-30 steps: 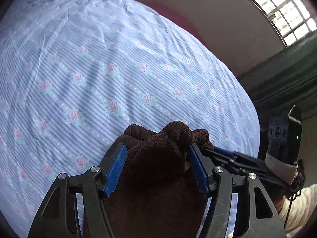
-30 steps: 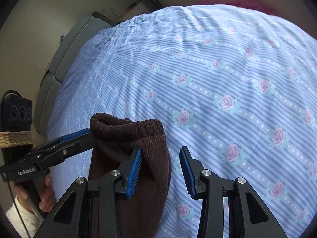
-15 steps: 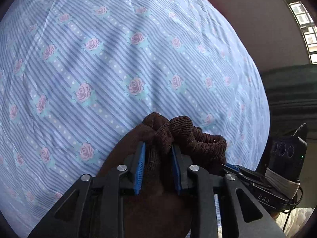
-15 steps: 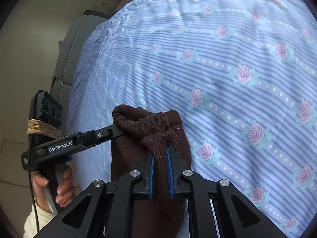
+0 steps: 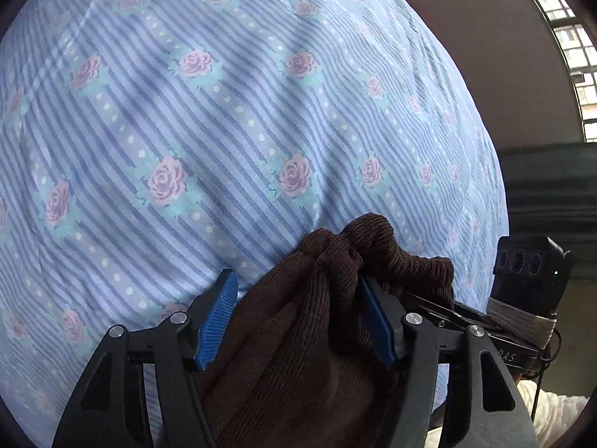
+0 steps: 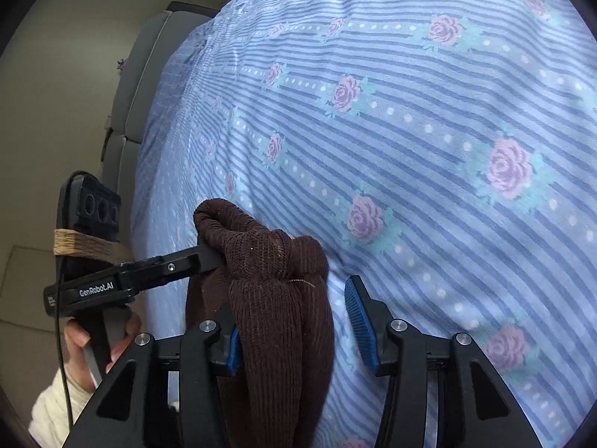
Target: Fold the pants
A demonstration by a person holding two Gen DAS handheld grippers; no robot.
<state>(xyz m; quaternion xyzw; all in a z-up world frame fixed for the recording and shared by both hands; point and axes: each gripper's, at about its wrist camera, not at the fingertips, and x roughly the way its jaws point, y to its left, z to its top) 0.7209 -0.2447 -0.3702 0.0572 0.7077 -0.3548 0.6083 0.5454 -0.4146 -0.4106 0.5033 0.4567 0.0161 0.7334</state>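
At the lower centre of both wrist views, the brown pants [image 5: 298, 343] lay bunched on the bed [image 5: 224, 119], which carried a blue striped sheet printed with roses.

Left tongs [image 5: 294, 321]: the fingers stood apart, with the gathered cloth lying loosely between the blue pads [image 5: 218, 321]. Half a second earlier these pads had been pinched together on the same bunch of fabric; the grip had since been released.

Right tongs [image 6: 296, 324]: the fingers also stood apart. The inner pad [image 6: 233, 351] touched the cloth, while the outer pad was clear of it, over the sheet. Half a second earlier this pair had likewise been clamped on the fabric.

Cloth condition: the ribbed edge of the pants, probably the waistband or a cuff, stood up in a rounded hump at the centre of each frame and touched the sheet beneath. In the right wrist view, a finger of the left tongs reached in from the left and met that hump.

Assessment: both releases together indicated that the carried end had been set down, so one fold was probably complete. The bunched edge likely still needed flattening.
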